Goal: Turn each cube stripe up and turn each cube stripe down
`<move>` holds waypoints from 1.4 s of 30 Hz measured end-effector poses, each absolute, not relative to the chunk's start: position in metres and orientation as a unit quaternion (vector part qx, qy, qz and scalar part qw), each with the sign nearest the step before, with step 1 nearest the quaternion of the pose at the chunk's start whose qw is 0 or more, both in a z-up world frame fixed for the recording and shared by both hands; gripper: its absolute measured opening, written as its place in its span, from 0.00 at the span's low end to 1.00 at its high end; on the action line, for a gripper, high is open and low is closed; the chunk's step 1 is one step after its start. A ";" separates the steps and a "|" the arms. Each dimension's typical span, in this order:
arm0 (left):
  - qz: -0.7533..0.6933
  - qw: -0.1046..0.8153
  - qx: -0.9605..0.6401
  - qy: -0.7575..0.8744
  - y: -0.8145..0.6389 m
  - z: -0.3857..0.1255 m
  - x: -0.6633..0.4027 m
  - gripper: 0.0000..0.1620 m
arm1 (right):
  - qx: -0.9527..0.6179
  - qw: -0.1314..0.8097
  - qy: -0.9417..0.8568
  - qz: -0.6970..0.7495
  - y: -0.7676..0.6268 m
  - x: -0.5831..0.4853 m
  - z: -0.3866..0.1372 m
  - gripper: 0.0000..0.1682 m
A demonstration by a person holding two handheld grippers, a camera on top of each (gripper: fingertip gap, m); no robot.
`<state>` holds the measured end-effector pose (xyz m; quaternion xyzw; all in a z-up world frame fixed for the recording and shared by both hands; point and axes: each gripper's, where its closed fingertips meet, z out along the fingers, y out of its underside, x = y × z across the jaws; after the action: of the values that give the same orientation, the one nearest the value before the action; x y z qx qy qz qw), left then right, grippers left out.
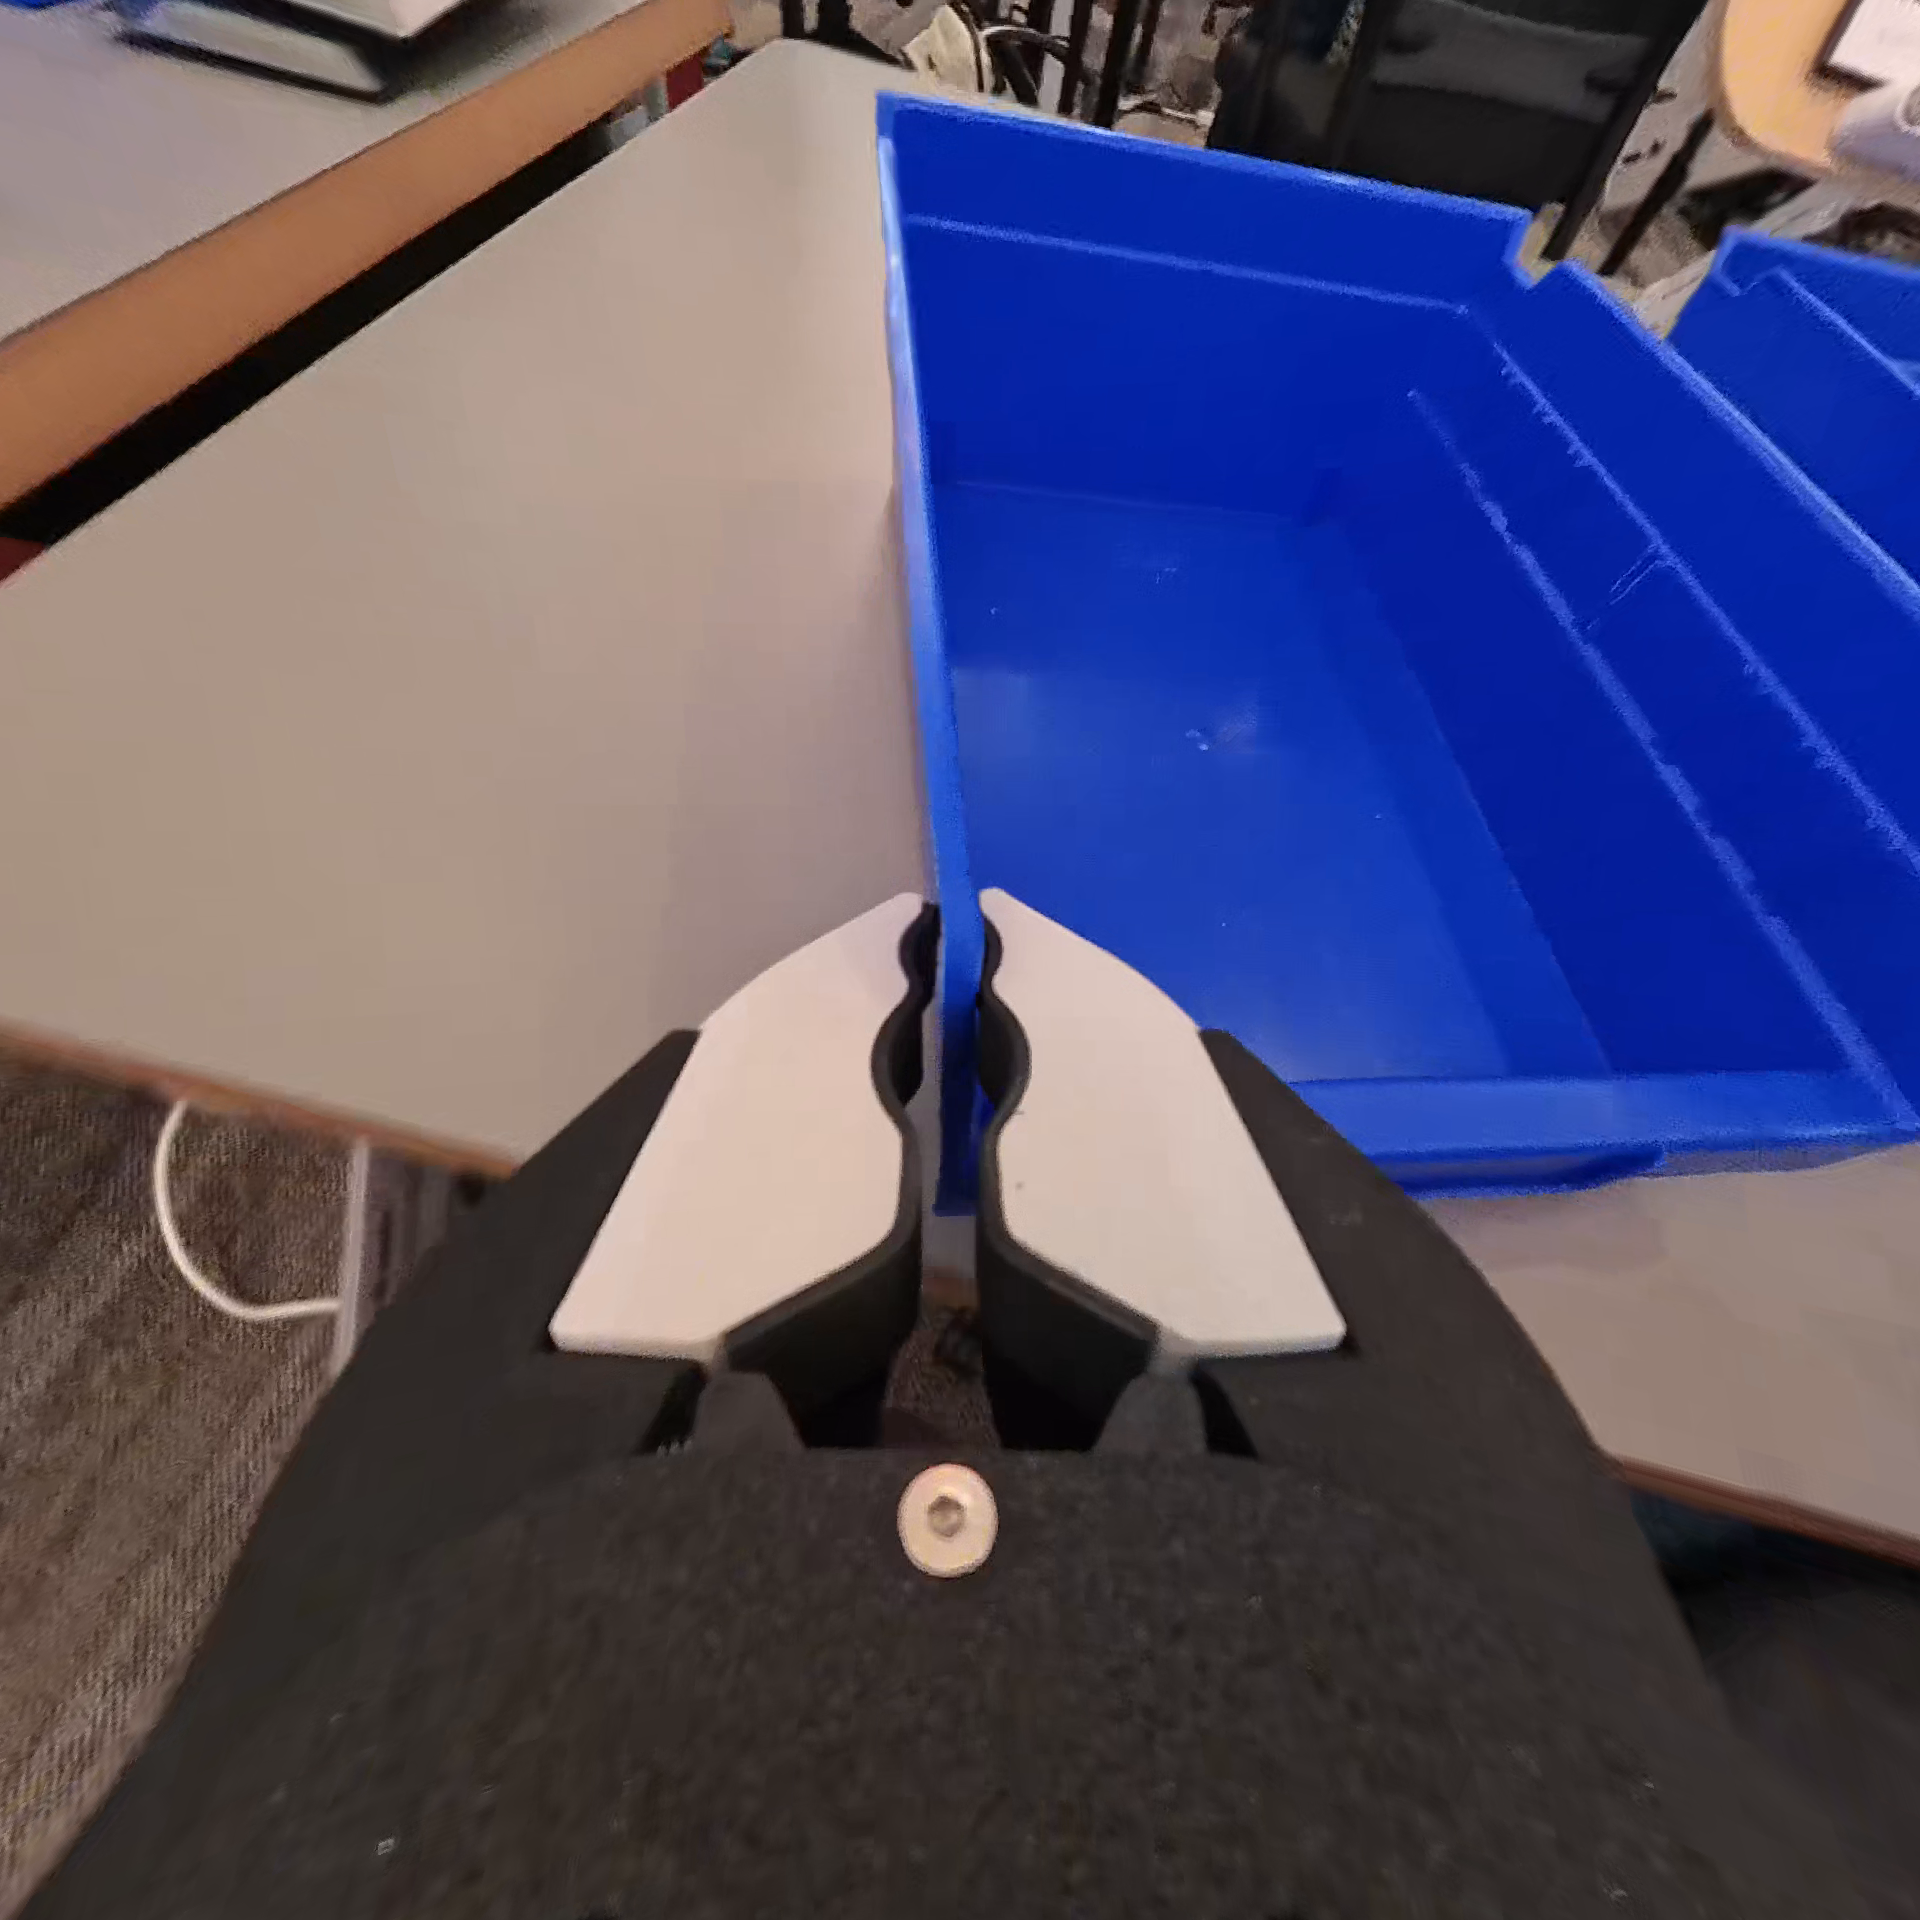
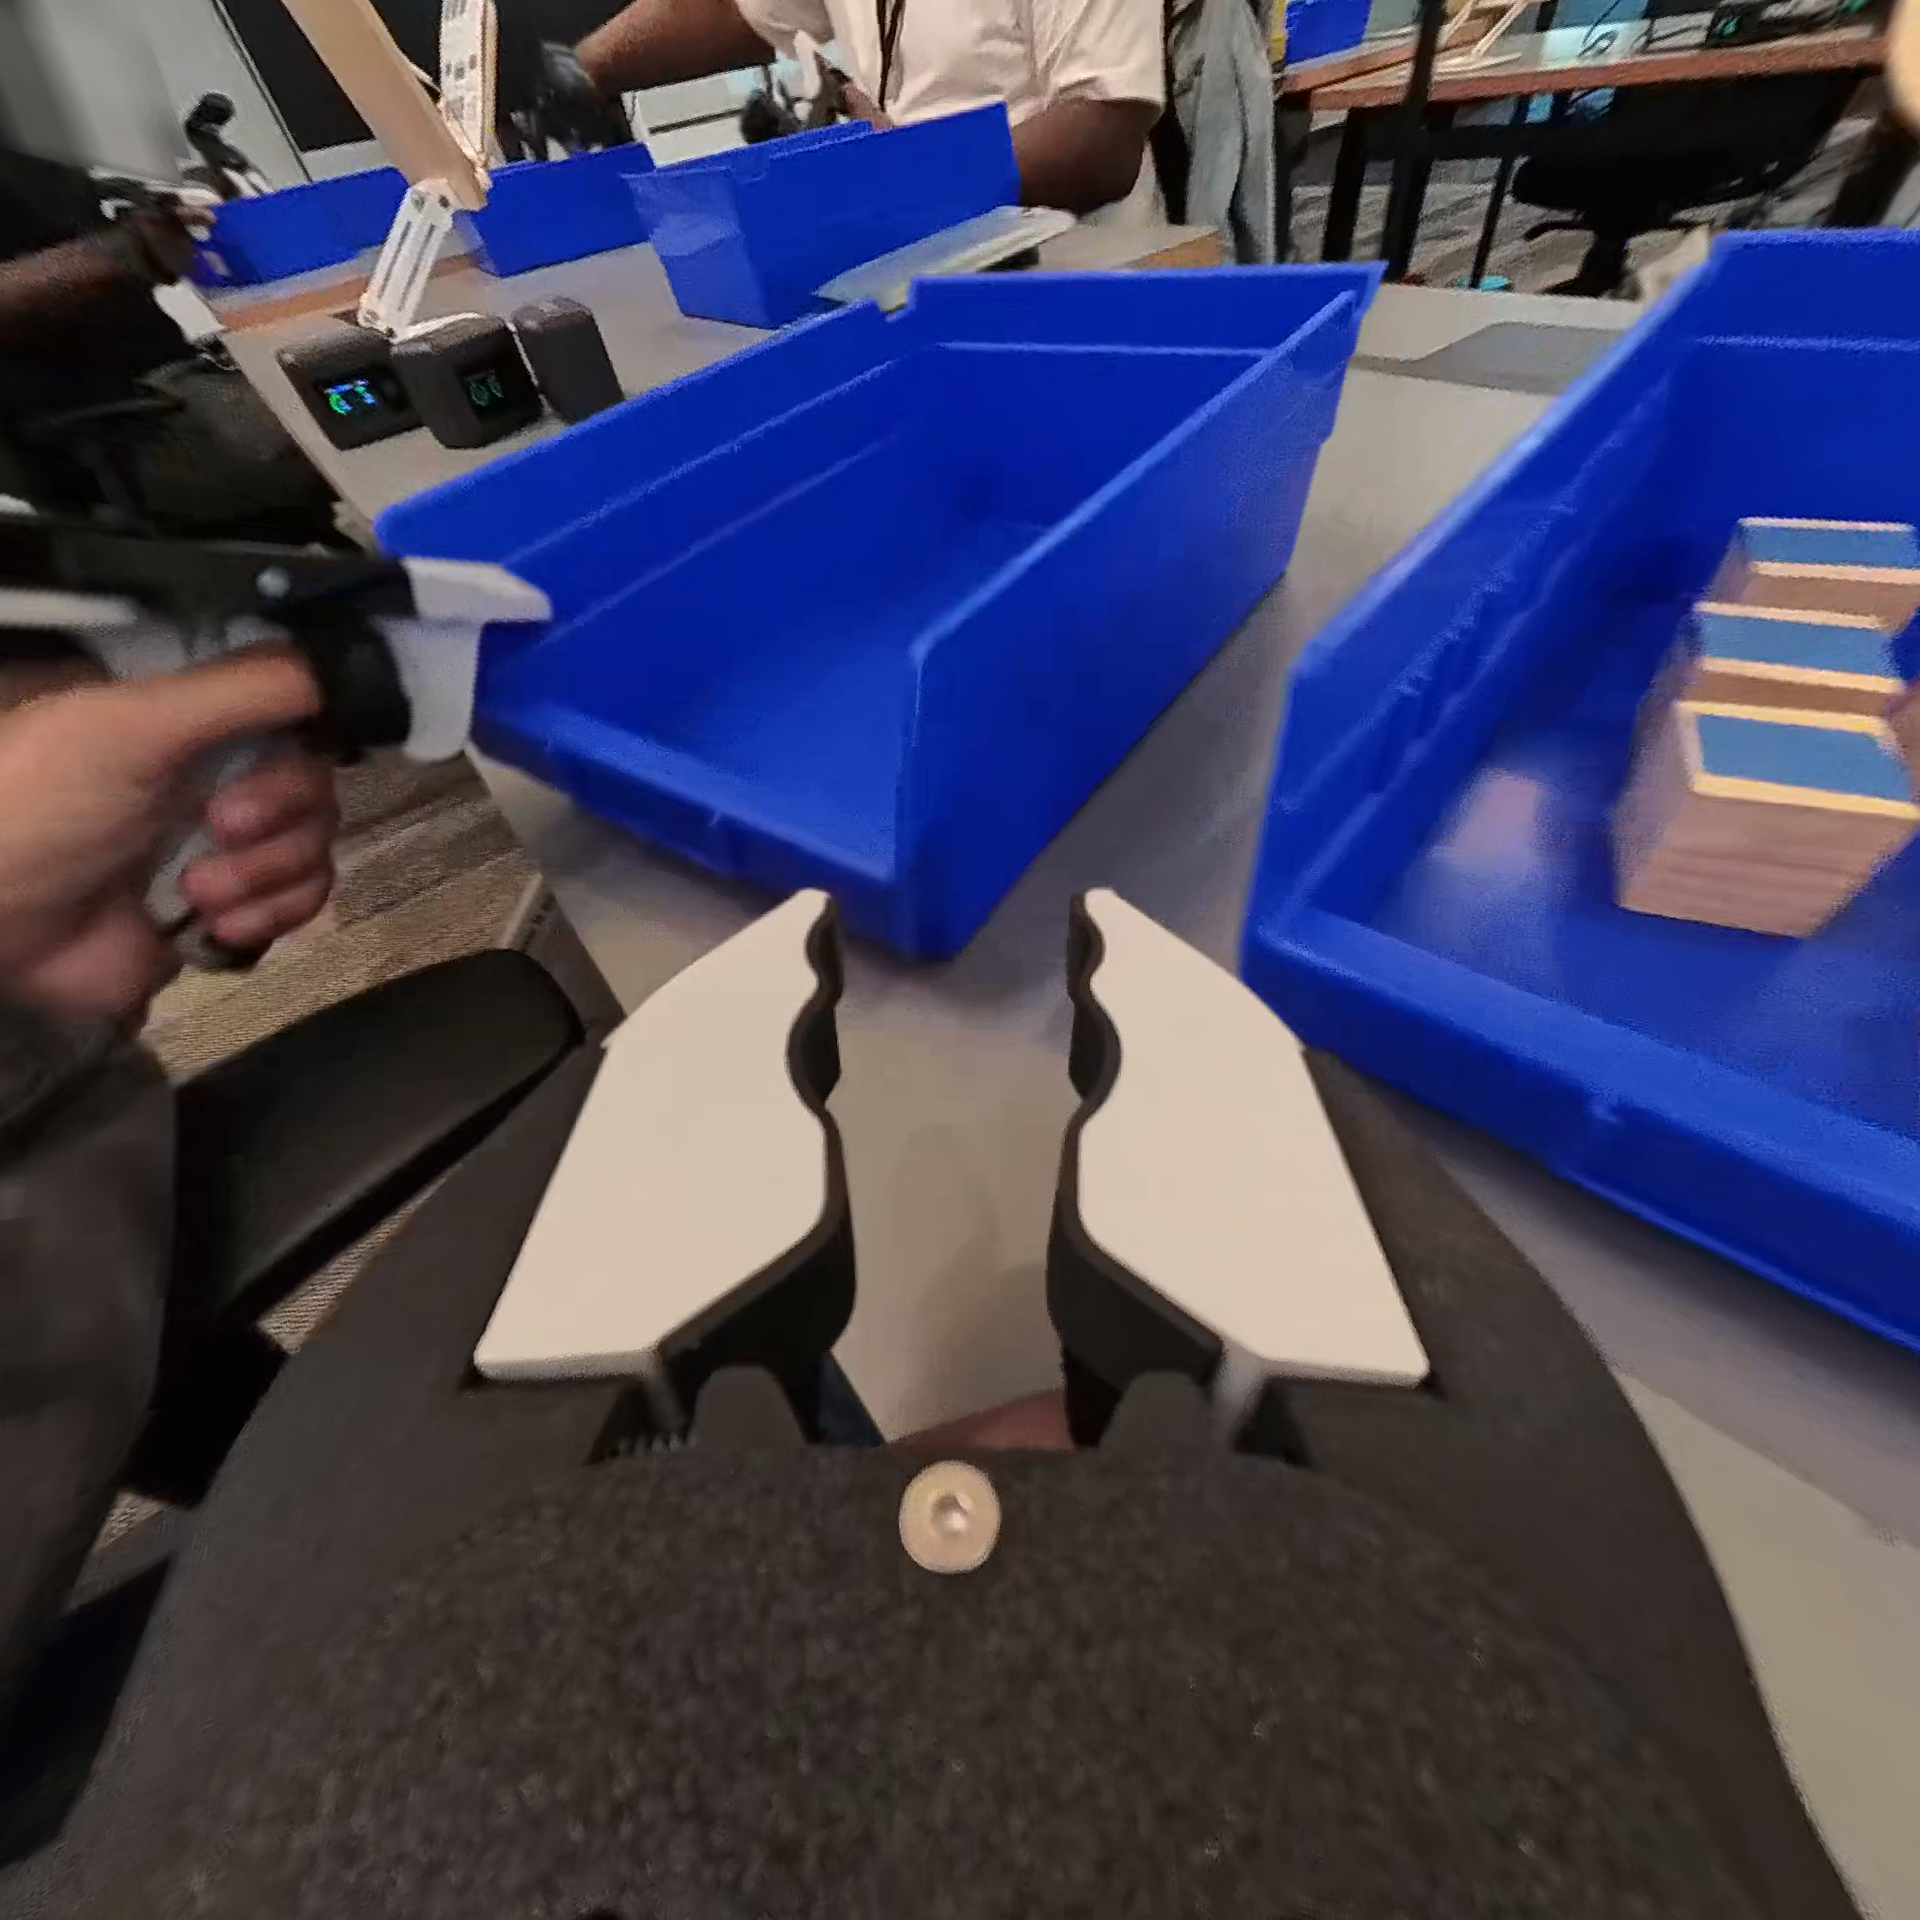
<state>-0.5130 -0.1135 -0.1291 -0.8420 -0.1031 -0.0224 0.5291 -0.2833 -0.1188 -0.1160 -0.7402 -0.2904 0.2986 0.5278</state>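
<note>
- The left gripper [image 1: 958,935] has its fingers [image 1: 800,1101] closed on the near left wall of the empty bin [image 1: 1299,727]; the blue wall runs between the two pads. In the right wrist view the same gripper [image 2: 457,623] sits at the bin's near left corner, held by a hand [image 2: 156,821].
- Judgement: this hold steadies or positions the empty bin [image 2: 935,582] on the bench [image 1: 468,623], so that it can take cubes.
- The right gripper [image 2: 951,935] hangs over bare bench [image 2: 951,1143] between the two bins, fingers [image 2: 707,1143] spread apart and holding nothing.
- The cubes [image 2: 1787,727] lie in the second bin [image 2: 1455,997], to the right of the empty one. They appear as wooden blocks with blue top faces, set in a row running near to far. Motion blur hides how many there are and which faces carry stripes.
- Judgement: no cube is turned at this moment; the task is at an early or between-steps stage.
- Obstacles: the near wall of the second bin stands between the right gripper and the cubes, so a reach calls for a lift over that rim. The cubes touch one another, leaving little room for fingers between them.
- Surroundings: three small black devices [image 2: 457,374] stand on the bench beyond the empty bin. More blue bins [image 2: 810,208] and a seated person [image 2: 987,73] occupy a far bench. A black chair [image 2: 364,1091] sits near left, below the bench edge.
</note>
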 end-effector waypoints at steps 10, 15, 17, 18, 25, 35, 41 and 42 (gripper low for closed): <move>0.059 0.601 -0.793 -0.080 -0.187 -0.109 -0.469 0.03 | -0.734 0.582 -0.251 0.246 -0.107 -0.301 -0.107 0.04; 0.100 0.697 -0.707 -0.058 -0.189 -0.044 -0.441 0.03 | -0.689 0.653 -0.214 0.231 -0.099 -0.275 -0.058 0.03; 0.099 0.726 -0.679 -0.044 -0.182 -0.015 -0.424 0.03 | -0.662 0.688 -0.206 0.215 -0.096 -0.256 -0.024 0.03; 0.089 0.736 -0.670 -0.036 -0.176 -0.002 -0.413 0.03 | -0.650 0.704 -0.202 0.204 -0.094 -0.243 -0.006 0.03; -0.021 0.753 -0.655 0.054 -0.100 0.071 -0.272 0.04 | -0.648 0.745 -0.126 0.096 -0.070 -0.089 0.081 0.03; -0.145 0.650 -0.728 0.164 -0.024 -0.001 0.006 0.04 | -0.779 0.626 0.022 -0.014 -0.046 0.192 0.016 0.02; -0.141 0.587 -0.774 0.190 -0.014 -0.089 0.084 0.04 | -0.816 0.574 0.062 0.018 -0.037 0.272 -0.077 0.02; -0.136 0.584 -0.775 0.198 -0.016 -0.097 0.090 0.04 | -0.816 0.574 0.061 0.033 -0.037 0.278 -0.088 0.02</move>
<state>0.0901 -0.0159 -0.0968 -0.7751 0.1983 -0.1357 0.5844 0.2784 -0.0365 -0.0877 -0.8158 0.0612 0.0326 0.5741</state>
